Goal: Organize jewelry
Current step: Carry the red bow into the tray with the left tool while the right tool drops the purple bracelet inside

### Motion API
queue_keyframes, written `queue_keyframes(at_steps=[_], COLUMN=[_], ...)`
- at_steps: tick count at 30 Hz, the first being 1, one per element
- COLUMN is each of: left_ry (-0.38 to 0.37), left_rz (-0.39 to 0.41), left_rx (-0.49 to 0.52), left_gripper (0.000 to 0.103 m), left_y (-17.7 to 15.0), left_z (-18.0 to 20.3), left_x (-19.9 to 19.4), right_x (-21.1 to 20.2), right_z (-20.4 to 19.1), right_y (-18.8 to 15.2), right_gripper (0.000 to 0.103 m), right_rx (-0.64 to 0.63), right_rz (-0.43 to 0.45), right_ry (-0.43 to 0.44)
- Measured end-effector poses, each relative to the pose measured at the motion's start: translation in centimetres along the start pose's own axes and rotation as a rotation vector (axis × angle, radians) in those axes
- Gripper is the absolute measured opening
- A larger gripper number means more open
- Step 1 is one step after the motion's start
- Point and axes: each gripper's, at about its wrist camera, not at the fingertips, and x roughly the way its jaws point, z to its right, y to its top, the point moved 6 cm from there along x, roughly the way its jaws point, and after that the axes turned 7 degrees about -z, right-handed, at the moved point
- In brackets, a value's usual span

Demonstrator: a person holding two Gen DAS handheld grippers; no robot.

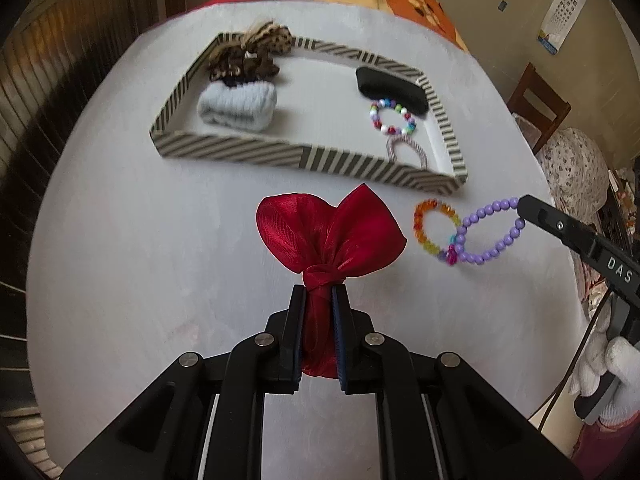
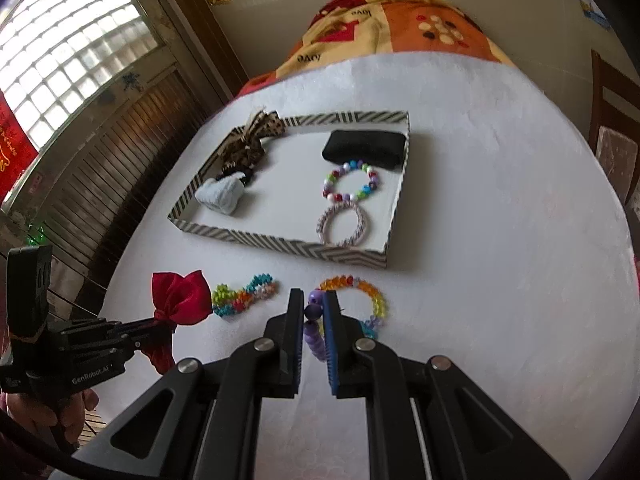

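My left gripper (image 1: 318, 290) is shut on the knot of a red satin bow (image 1: 328, 232), held a little above the white table. In the right wrist view the bow (image 2: 180, 296) and left gripper (image 2: 156, 322) appear at the lower left. My right gripper (image 2: 314, 298) is shut on a purple bead bracelet (image 2: 312, 332); from the left wrist it (image 1: 520, 208) pinches the bracelet's (image 1: 490, 232) far end. An orange bead bracelet (image 1: 436, 226) (image 2: 368, 292) touches the purple one. A multicoloured bead bracelet (image 2: 244, 296) lies on the table between the grippers.
A striped tray (image 1: 224, 152) (image 2: 280, 246) holds a white scrunchie (image 1: 238, 106), a leopard scrunchie (image 1: 248, 60), a black pad (image 1: 390, 88), a bead bracelet (image 1: 394, 118) and a pink hair tie (image 1: 406, 152). A wooden chair (image 1: 536, 104) stands right of the table.
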Motion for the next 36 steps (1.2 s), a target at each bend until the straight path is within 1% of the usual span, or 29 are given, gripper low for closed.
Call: queue_keyframes(at_steps=[7, 18, 26, 36], left_ry=[0.015, 0.048, 0.069, 0.065], left_rz=[0.038, 0.072, 0.091, 0.077], left_rx=[0.002, 0.011, 0.021, 0.02], left_gripper=[0.002, 0.002, 0.002, 0.002], left_y=[2.1, 5.3, 7.4, 10.4], left_z=[0.0, 0.3, 0.5, 0.2], left_x=[-1.2, -1.8, -1.5, -0.1], right_x=[-1.3, -2.2, -1.5, 0.6], right_z=[-0.1, -0.3, -0.8, -0.9], right_y=[1.1, 3.0, 4.9, 8.3], right_gripper=[0.01, 0.01, 0.01, 0.01], right_rx=[-0.025, -0.044, -0.066, -0.084], right_rz=[0.02, 0.041, 0.037, 0.017], right_ry=[-0.011, -0.018, -0.017, -0.033])
